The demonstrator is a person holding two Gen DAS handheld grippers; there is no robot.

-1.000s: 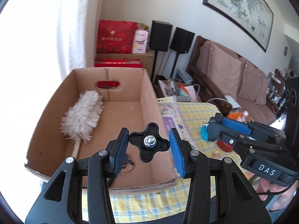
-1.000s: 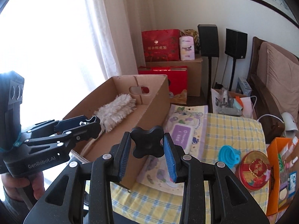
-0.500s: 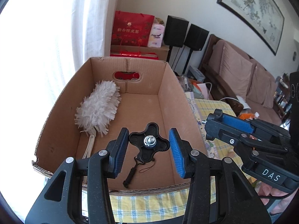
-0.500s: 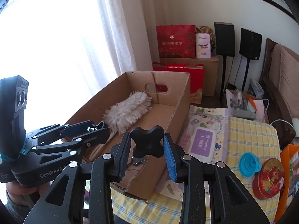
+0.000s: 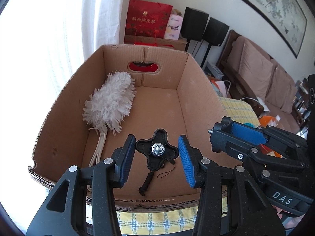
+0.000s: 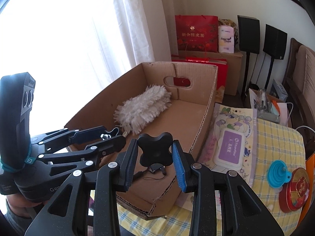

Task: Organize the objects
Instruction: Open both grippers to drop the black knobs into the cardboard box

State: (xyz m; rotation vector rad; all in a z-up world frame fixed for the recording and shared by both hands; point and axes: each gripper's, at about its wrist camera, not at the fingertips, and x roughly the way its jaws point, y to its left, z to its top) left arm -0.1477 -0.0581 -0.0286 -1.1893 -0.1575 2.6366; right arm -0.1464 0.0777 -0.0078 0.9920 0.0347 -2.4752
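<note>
Duster point(image 5: 110, 102), light and soft with a stiff handle, lies in the box point(image 5: 198, 102); both grippers' fingers point(image 5: 126, 157) open, empty.

Two handheld tongs of matte black speckled plastic, each with blue ribbed pads and silver rivets at the linkage joints. The left tongs point(image 5: 157, 158) carry a teal band around the grip and partial "Gen" lettering; the right tongs point(image 6: 155, 157) bear white "DAS" lettering. Bare skin shows beneath each grip.
</note>
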